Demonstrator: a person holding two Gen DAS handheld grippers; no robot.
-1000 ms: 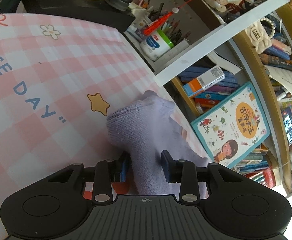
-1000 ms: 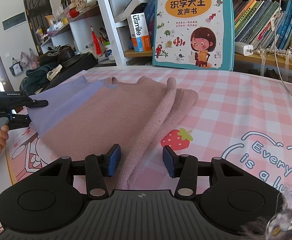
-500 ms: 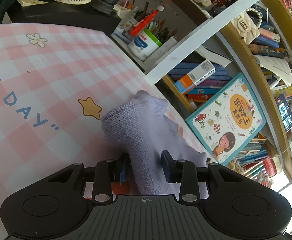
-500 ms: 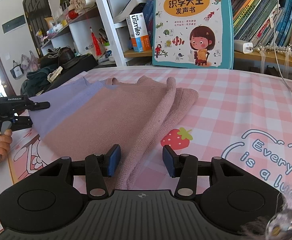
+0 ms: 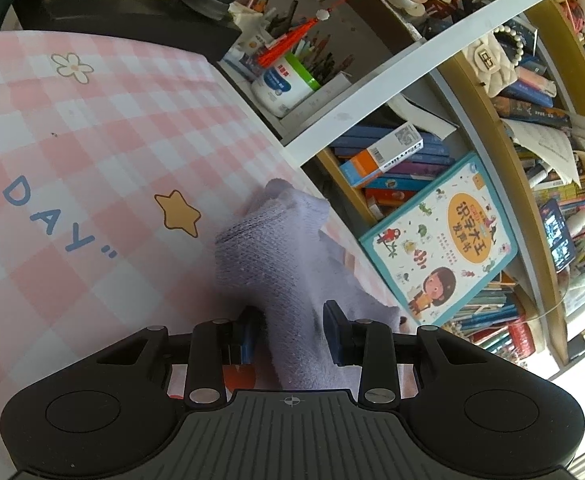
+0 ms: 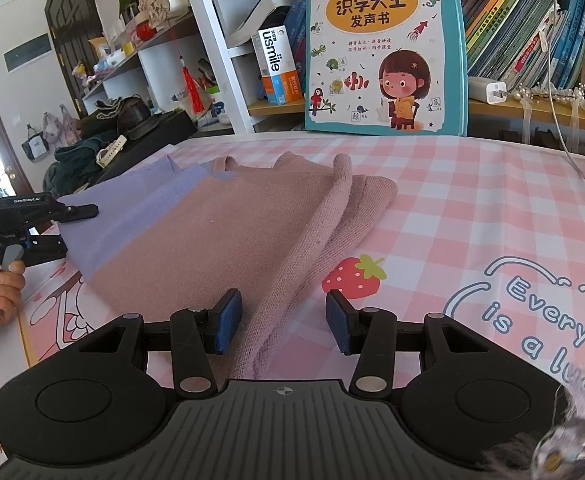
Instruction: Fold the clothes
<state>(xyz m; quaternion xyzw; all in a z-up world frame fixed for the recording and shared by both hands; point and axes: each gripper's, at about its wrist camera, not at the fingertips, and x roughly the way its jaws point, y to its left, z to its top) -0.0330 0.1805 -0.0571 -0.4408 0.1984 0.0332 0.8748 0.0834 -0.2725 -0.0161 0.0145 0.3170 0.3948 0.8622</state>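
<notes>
Light: we see bright daylight in both views, blown out white at the left view's lower right corner.
Shadow: soft, dark beneath the lilac knitted sweater hem (image 5: 292, 264).
Distortion: fisheye bends the white and wooden bookshelves (image 5: 432, 52).
Focus: a fuzzy blurred bauble (image 6: 564, 450) smears our right view's corner.

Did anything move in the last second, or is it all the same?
Almost nothing changed. The left tool only wobbled a little around the lilac knitted sweater edge, its jaws still apart. The right tool stayed open over the pink knitted sweater fold, and the sweater lies as before.
</notes>
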